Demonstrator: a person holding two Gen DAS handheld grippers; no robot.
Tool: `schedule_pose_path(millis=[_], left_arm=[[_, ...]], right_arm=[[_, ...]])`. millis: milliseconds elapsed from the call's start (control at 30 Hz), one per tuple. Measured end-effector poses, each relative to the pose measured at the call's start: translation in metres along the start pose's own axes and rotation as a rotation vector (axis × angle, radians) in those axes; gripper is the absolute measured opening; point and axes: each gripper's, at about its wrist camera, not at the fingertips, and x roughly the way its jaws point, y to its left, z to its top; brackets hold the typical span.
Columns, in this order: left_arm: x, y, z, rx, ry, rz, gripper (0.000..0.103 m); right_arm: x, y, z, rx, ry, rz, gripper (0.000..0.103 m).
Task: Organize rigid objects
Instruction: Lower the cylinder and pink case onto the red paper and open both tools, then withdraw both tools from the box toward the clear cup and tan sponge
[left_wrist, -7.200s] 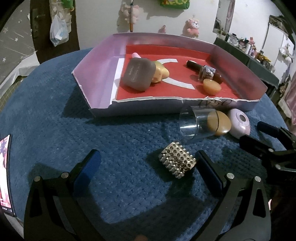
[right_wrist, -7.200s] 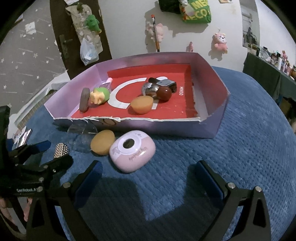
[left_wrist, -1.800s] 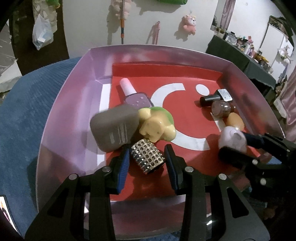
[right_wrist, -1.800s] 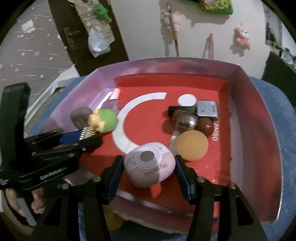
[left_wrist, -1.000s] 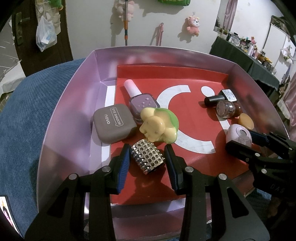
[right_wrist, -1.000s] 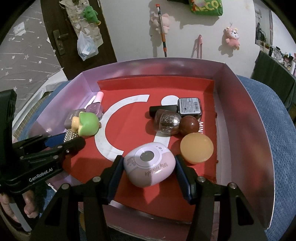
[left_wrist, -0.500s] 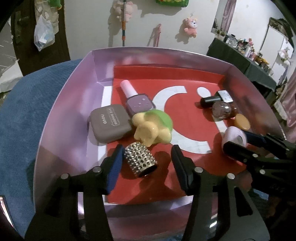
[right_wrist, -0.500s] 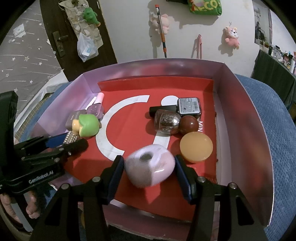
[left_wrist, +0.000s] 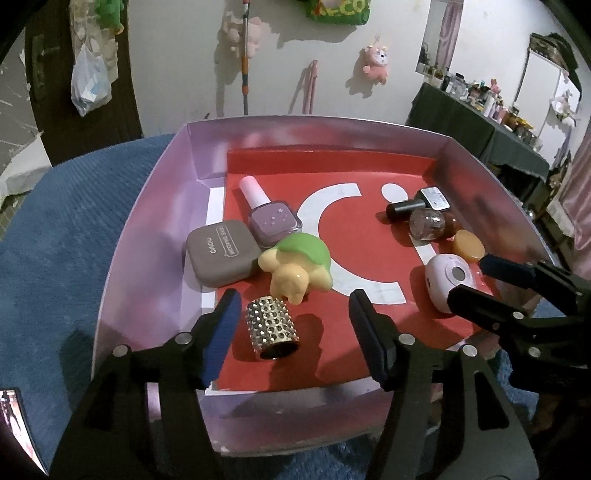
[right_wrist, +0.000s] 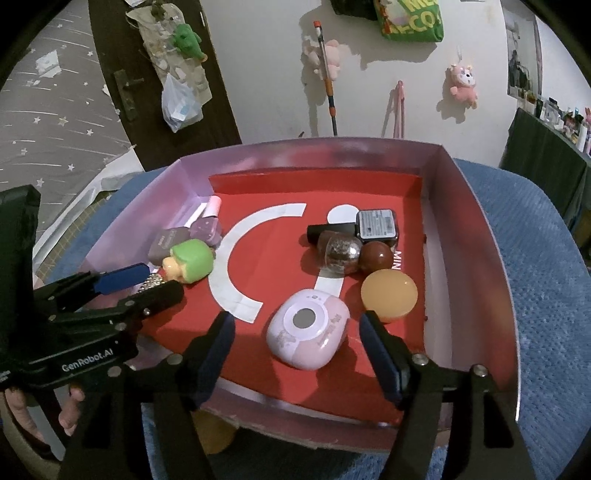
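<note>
A shallow pink box (left_wrist: 147, 206) with a red floor holds the objects. My left gripper (left_wrist: 295, 314) is open over the box's near edge, and the studded gold cylinder (left_wrist: 272, 328) lies loose on the red floor between its fingers. My right gripper (right_wrist: 297, 332) is open, and the pink oval case (right_wrist: 308, 338) rests on the floor between its fingers; it also shows in the left wrist view (left_wrist: 448, 278). A green and yellow turtle toy (left_wrist: 295, 267), a grey eyeshadow compact (left_wrist: 221, 251) and a purple polish bottle (left_wrist: 267, 214) lie at the left.
At the box's right lie a black-capped bottle (right_wrist: 369, 227), a glittery bottle (right_wrist: 338, 253), a brown ball (right_wrist: 376, 256) and an orange disc (right_wrist: 389, 293). The box stands on a blue textured cloth (left_wrist: 55, 240). An orange object (right_wrist: 214, 432) lies outside under the front wall.
Both grippers have opened. The studded cylinder and the pink case have dropped onto the red floor. The turtle toy has turned a little.
</note>
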Motion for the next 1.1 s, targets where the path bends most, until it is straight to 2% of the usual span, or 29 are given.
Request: schedule_pose_path(millis=[333,400,500,667,767,1100], left_arm=[[-0.02,-0.004,-0.007,0.015,-0.037,0.02,0.067],[-0.023,-0.004,-0.009,0.012,-0.041,0.021,0.068],[-0.032,-0.004,-0.011,0.003,-0.064,0.031,0.082],[-0.045,0.002,-0.013,-0.023,-0.091,0.029,0.086],[-0.05,0.006,-0.015,-0.038,-0.105,0.036,0.099],[-0.063,0.006,-0.022,-0.048,-0.134,0.047,0.102]], right_arm=[[-0.03,0.007,-0.003,-0.004,-0.063,0.029,0.086],[-0.035,0.008,-0.003,-0.006,-0.076,0.036,0.092],[-0.042,0.01,-0.005,-0.008,-0.094,0.044,0.094],[-0.054,0.011,-0.009,-0.006,-0.124,0.057,0.103],[-0.059,0.012,-0.01,-0.007,-0.14,0.065,0.103],[-0.073,0.018,-0.016,-0.014,-0.191,0.072,0.103]])
